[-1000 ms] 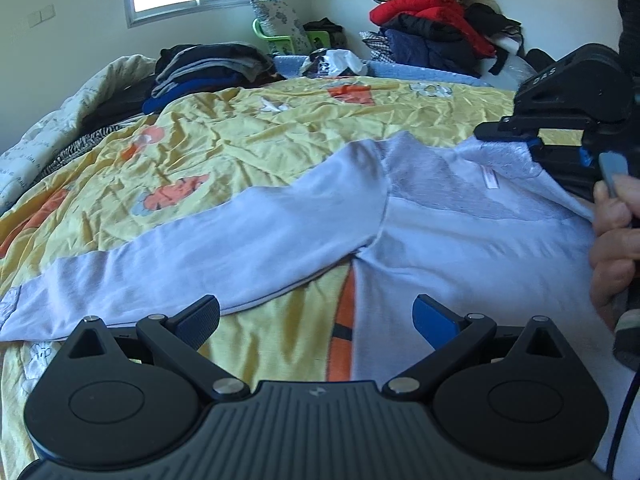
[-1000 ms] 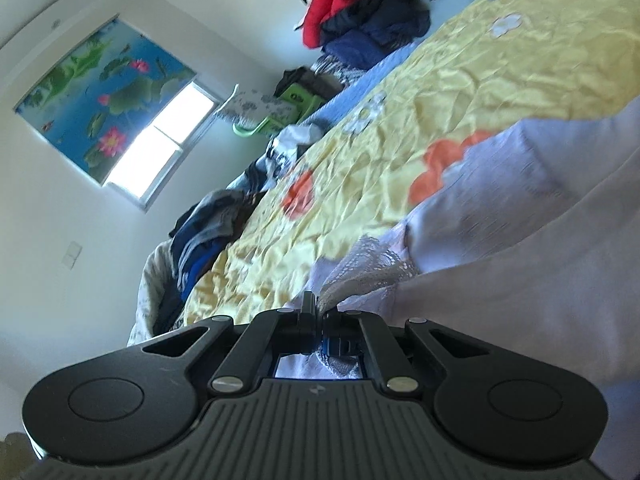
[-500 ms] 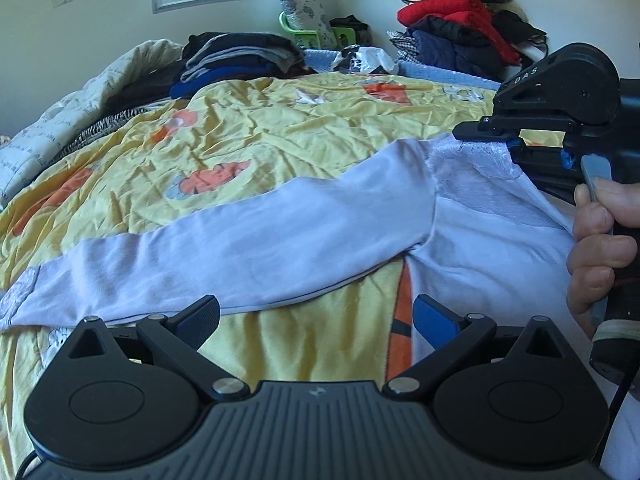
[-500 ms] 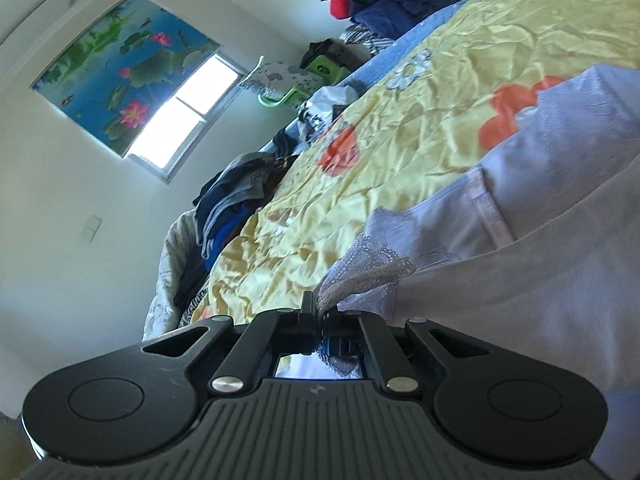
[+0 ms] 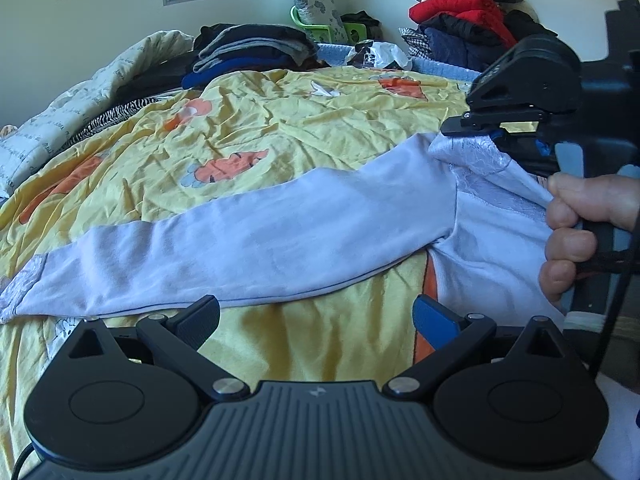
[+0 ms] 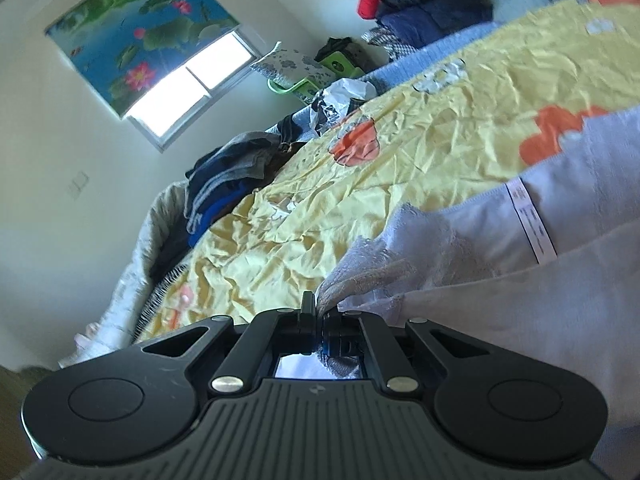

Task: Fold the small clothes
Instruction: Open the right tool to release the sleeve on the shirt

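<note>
The right gripper (image 6: 316, 312) pinches the lace collar (image 5: 476, 152) of the pale shirt (image 5: 256, 248) on the bed (image 5: 320, 128); the left gripper (image 5: 316, 312) waits open near the sleeve; next it probably must grasp the sleeve for folding.

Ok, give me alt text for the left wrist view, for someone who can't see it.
A pale lilac long-sleeved top lies spread on a yellow patterned bedspread, its lace neckline pinched by the right hand-held gripper. The left hand-held gripper hovers open in the foreground, holding nothing. Piled clothes sit behind.

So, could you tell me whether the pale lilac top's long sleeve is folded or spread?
Spread: the pale lilac top's long sleeve lies stretched flat across the yellow bedspread.
</note>
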Available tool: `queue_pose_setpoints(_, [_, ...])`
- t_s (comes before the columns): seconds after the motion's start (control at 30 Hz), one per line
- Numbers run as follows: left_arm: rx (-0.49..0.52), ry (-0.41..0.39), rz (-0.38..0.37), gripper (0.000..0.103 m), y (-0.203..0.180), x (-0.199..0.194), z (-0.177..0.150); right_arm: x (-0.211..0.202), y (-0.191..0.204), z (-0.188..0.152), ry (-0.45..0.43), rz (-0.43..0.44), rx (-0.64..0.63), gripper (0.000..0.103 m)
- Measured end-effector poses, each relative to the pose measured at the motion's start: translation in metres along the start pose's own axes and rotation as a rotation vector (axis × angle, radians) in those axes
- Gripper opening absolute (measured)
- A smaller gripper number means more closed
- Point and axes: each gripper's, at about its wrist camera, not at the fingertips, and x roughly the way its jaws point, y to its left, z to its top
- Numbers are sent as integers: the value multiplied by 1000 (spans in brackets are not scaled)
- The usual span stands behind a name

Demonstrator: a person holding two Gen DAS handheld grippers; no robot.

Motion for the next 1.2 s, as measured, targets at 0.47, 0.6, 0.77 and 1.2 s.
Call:
queue_pose_setpoints(0.47, [-27,7,14,103,12,0,0,31,19,-13,98,-26,-72,14])
queue_pose_setpoints(0.6, [-32,5,15,103,14,-1,0,38,15,-14,176,35,-16,42])
queue_pose_setpoints(0.77, [-41,4,19,103,17,-1,1,16,17,-8,170,180,57,45])
queue_pose_setpoints(1.2, [-81,11,31,103,29,-5,0,-35,20,-18,137,37,-29,81])
